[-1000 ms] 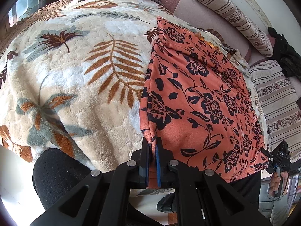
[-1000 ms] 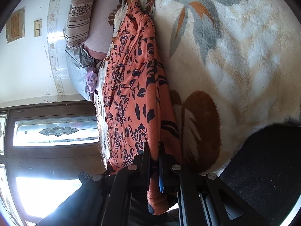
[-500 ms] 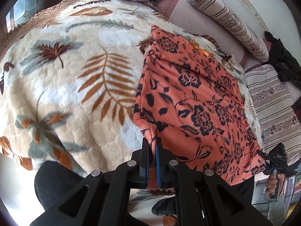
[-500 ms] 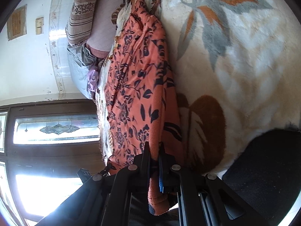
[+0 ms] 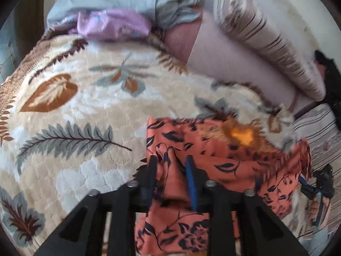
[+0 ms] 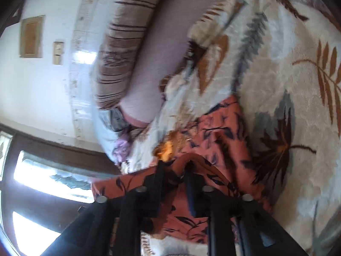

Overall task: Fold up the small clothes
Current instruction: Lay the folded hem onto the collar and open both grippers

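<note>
Now both tools, left tool (image 5: pixel 170 166) & right tool (image 6: pixel 175 171), are opening, letting go of the orange floral garment (image 5: pixel 223 160) just folded on the bed (image 5: pixel 85 111); next: back off, regrip for 2nd fold.

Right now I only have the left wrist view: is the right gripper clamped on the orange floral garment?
Observer: No. The right gripper has its jaws opening, and a fold of the orange floral garment lies loose between them.
Operator: What is on the wall beyond it?
Observer: A small switch plate beside a framed panel.
Operator: Where is the light coming from?
Observer: A bright window, low on the left of the right wrist view.
</note>
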Demonstrator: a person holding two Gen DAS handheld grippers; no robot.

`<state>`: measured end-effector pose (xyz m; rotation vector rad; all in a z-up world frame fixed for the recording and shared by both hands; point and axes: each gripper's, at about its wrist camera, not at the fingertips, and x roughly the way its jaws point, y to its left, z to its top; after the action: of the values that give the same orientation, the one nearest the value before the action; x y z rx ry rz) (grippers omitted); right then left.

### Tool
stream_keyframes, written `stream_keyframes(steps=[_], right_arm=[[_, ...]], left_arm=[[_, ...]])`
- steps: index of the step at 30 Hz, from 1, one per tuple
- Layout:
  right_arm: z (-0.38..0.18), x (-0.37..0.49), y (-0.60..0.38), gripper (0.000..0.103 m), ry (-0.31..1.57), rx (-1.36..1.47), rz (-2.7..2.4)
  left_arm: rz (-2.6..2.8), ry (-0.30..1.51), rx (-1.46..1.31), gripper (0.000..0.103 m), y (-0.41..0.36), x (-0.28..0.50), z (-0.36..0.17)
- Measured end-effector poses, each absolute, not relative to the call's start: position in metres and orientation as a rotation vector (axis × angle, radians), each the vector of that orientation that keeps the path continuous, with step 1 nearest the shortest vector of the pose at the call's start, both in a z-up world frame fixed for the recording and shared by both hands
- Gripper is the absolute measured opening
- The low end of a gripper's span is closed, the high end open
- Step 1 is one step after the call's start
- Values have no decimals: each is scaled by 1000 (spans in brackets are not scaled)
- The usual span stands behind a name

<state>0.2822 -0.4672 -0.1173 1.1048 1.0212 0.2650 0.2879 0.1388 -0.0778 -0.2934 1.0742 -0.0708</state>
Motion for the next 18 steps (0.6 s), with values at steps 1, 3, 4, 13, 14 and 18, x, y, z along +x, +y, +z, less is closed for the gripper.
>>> stream_keyframes(steps=[1, 3, 4, 13, 14, 18], right_arm=[[-133, 283, -470, 77, 1043, 1116, 214], [-141, 267, -478, 76, 993, 1139, 196], [-137, 257, -478, 76, 971, 1139, 212], [-125, 191, -450, 76, 1098, 776, 283], [-127, 193, -446, 76, 1107, 740, 282], [-132, 220, -426, 77, 1117, 620, 276]], left_arm=[[-10, 1119, -284, 40, 142, 296, -100], [20, 1141, -372, 40, 157, 292, -119], [2, 1117, -436, 43, 164, 284, -119], [-83, 960, -492, 76, 184, 177, -86], [-118, 990, -479, 76, 176, 177, -93], [-155, 1087, -373, 75, 134, 193, -126]])
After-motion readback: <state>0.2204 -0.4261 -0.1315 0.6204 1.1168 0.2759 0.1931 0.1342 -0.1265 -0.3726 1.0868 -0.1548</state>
